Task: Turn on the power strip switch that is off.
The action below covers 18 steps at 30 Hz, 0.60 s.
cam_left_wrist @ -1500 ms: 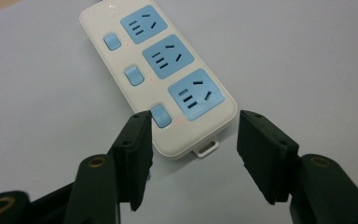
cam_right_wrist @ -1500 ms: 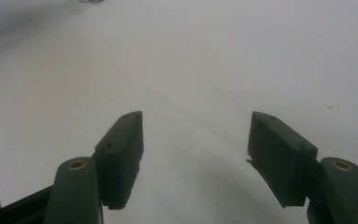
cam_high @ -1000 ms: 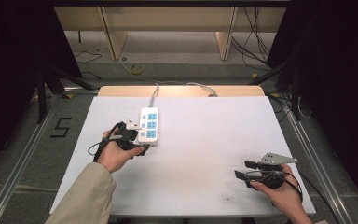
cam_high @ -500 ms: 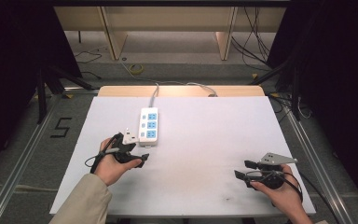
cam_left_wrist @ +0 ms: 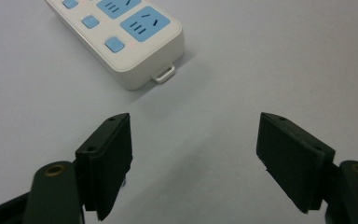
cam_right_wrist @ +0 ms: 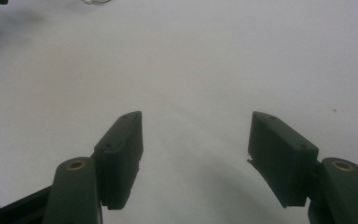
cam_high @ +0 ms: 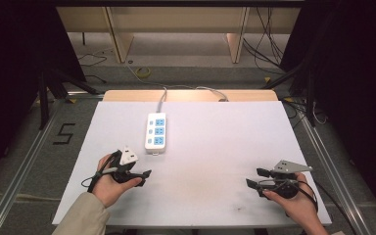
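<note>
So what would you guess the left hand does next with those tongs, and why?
Probably it eases the left tongs forward toward the power strip. They stand open with nothing between them, and the strip's near end lies just ahead on the table. The right tongs sit far off, also open.

black "5" marked on floor — left of table

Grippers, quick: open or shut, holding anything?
Left gripper: open, holding nothing, short of the power strip.
Right gripper: open, holding nothing, over bare table.
</note>
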Motion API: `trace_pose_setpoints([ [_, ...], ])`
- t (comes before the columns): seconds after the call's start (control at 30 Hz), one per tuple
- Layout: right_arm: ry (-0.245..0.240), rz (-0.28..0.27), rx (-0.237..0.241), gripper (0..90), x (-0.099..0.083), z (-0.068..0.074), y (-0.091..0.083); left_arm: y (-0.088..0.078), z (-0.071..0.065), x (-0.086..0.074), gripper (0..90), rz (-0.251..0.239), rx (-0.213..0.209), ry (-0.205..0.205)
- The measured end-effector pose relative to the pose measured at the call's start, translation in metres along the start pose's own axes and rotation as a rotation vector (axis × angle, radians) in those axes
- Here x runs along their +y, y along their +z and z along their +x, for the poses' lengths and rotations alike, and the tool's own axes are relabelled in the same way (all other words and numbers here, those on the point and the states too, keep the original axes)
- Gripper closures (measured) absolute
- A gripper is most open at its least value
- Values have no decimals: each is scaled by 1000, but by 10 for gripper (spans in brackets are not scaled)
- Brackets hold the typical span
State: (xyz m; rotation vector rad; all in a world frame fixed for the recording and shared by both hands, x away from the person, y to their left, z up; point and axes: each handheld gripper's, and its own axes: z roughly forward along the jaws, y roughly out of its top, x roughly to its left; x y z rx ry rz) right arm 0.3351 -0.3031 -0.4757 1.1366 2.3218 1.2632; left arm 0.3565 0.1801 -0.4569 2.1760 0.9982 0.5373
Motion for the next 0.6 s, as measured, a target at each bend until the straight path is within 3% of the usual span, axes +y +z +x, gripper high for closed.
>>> trace_pose_setpoints([
  [0.27, -6, 3, -1, 364, 0, 0, 0, -6, 0, -16, 272, -18, 15, -10],
  [0.6, -9, 1, 1, 363, 0, 0, 0, -2, 7, -24, 249, -5, 53, -33],
])
